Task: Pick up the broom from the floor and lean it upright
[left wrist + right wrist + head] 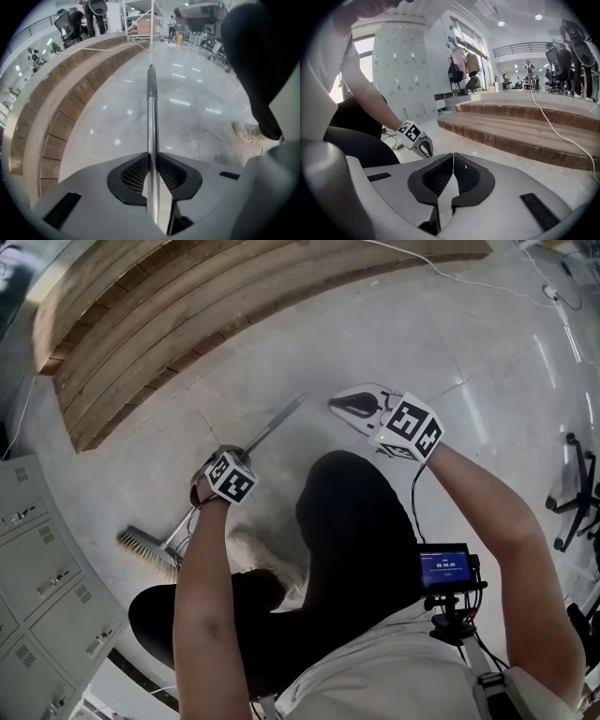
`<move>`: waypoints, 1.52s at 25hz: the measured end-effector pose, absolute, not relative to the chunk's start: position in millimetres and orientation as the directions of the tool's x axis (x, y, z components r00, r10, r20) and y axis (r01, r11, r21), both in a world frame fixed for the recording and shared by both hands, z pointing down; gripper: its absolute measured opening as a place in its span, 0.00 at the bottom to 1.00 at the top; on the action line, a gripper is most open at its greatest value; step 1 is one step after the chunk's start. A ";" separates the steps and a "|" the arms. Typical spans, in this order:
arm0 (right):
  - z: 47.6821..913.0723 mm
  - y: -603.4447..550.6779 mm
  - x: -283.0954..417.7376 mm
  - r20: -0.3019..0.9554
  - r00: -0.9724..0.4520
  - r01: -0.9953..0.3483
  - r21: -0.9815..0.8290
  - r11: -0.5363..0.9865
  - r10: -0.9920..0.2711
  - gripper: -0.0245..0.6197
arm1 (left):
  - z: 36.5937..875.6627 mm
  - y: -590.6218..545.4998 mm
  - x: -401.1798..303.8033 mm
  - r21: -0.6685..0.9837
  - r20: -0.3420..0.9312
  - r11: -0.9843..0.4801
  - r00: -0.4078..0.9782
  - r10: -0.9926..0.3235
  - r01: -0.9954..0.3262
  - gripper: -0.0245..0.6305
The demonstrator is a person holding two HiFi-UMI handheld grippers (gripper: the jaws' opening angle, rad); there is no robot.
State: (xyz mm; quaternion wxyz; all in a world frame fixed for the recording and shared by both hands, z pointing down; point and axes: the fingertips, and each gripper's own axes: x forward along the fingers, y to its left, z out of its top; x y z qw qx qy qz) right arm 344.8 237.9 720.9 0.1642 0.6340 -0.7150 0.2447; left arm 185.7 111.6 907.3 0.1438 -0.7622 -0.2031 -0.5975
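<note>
Plainly the broom (151,108) lies low over the floor (197,126), its smooth metal handle pinched between the pads of the left claw (151,157); the shaft runs straight ahead of the jaws towards the wooden steps (70,112), the brush head (145,549) behind the claw; the right claw (453,157), jaws together on nothing, hovers well apart. The likely risk is the round handle swivelling or sliding in that one narrow pinch, dragged by the brush head's weight.

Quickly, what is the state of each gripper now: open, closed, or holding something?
Left gripper: closed on the broom handle.
Right gripper: closed, with nothing between its jaws.
</note>
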 end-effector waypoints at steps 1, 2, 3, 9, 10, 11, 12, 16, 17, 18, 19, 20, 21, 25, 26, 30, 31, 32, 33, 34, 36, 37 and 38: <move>714.0 231.5 344.5 0.533 -0.147 -0.987 -0.139 0.086 -0.833 0.06 | 892.2 98.4 185.8 0.027 0.963 -0.886 0.227 0.148 0.463 0.15; 706.5 224.9 343.7 0.521 -0.151 -0.986 -0.137 0.093 -0.840 0.06 | 875.9 84.9 184.7 0.035 0.955 -0.895 0.248 0.160 0.445 0.15; 698.5 217.7 342.8 0.510 -0.156 -0.986 -0.135 0.100 -0.846 0.06 | 858.5 70.5 183.5 0.042 0.948 -0.905 0.269 0.170 0.424 0.15; 652.9 148.4 329.5 0.436 -0.247 -0.969 -0.095 0.228 -0.865 0.06 | 759.3 -32.0 161.8 0.035 0.901 -0.969 0.412 0.136 0.243 0.15; 647.4 136.7 323.8 0.427 -0.268 -0.963 -0.085 0.257 -0.864 0.06 | 744.8 -47.0 153.1 0.031 0.892 -0.975 0.434 0.126 0.218 0.15; 642.4 125.2 318.0 0.419 -0.289 -0.956 -0.075 0.284 -0.861 0.06 | 730.3 -61.5 144.4 0.026 0.881 -0.981 0.459 0.113 0.192 0.15; 637.9 114.2 312.1 0.414 -0.309 -0.949 -0.068 0.309 -0.856 0.06 | 715.9 -74.9 135.9 0.019 0.867 -0.986 0.488 0.098 0.164 0.15; 619.4 71.4 285.0 0.400 -0.383 -0.917 -0.058 0.395 -0.833 0.06 | 660.7 -112.9 98.4 -0.023 0.779 -0.998 0.627 0.016 0.054 0.15; 614.5 61.5 276.8 0.396 -0.404 -0.907 -0.053 0.418 -0.825 0.06 | 648.2 -118.2 88.2 -0.040 0.751 -0.999 0.660 -0.010 0.030 0.15; 609.9 52.5 268.1 0.395 -0.424 -0.895 -0.047 0.443 -0.815 0.06 | 636.4 -122.3 78.1 -0.057 0.722 -0.998 0.691 -0.036 0.008 0.15; 605.4 44.0 259.3 0.393 -0.443 -0.884 -0.040 0.467 -0.806 0.06 | 625.3 -125.3 68.1 -0.074 0.694 -0.997 0.718 -0.061 -0.013 0.15; 600.6 35.7 250.0 0.388 -0.462 -0.872 -0.035 0.488 -0.797 0.06 | 614.8 -127.7 58.0 -0.090 0.666 -0.995 0.741 -0.083 -0.031 0.15; 595.0 27.1 240.2 0.381 -0.482 -0.860 -0.035 0.509 -0.789 0.06 | 604.6 -130.1 47.8 -0.105 0.640 -0.993 0.761 -0.104 -0.048 0.15; 567.6 -5.4 194.2 0.350 -0.575 -0.801 -0.055 0.596 -0.740 0.06 | 565.7 -142.4 8.5 -0.153 0.552 -0.978 0.808 -0.206 -0.145 0.15; 559.3 -13.0 183.1 0.348 -0.592 -0.788 -0.060 0.613 -0.727 0.06 | 556.0 -146.2 -1.4 -0.162 0.535 -0.971 0.811 -0.238 -0.178 0.15; 517.2 -36.3 140.0 0.349 -0.645 -0.749 -0.113 0.653 -0.680 0.06 | 521.0 -162.8 -48.9 -0.192 0.499 -0.916 0.768 -0.401 -0.353 0.15; 504.7 -38.2 128.0 0.352 -0.661 -0.735 -0.130 0.665 -0.662 0.06 | 513.4 -165.2 -62.6 -0.197 0.498 -0.895 0.746 -0.442 -0.399 0.15; 491.5 -39.0 116.2 0.357 -0.677 -0.722 -0.147 0.677 -0.644 0.06 | 506.1 -166.6 -76.7 -0.201 0.497 -0.873 0.722 -0.481 -0.444 0.15; 477.7 -38.9 105.3 0.362 -0.690 -0.709 -0.162 0.686 -0.627 0.06 | 498.9 -167.2 -91.3 -0.204 0.497 -0.848 0.695 -0.519 -0.488 0.15; 462.9 -38.2 95.5 0.367 -0.701 -0.698 -0.177 0.693 -0.612 0.06 | 491.2 -167.7 -106.4 -0.203 0.496 -0.820 0.666 -0.557 -0.535 0.15; 429.2 -34.6 79.4 0.382 -0.716 -0.683 -0.206 0.701 -0.585 0.06 | 472.6 -169.0 -137.7 -0.192 0.498 -0.751 0.597 -0.629 -0.632 0.15; 410.9 -31.4 72.3 0.392 -0.723 -0.675 -0.220 0.705 -0.570 0.06 | 461.9 -169.1 -154.4 -0.178 0.502 -0.708 0.556 -0.662 -0.683 0.15; 395.0 -27.3 64.6 0.404 -0.730 -0.665 -0.233 0.710 -0.551 0.06 | 452.2 -168.6 -172.1 -0.155 0.501 -0.658 0.515 -0.695 -0.736 0.15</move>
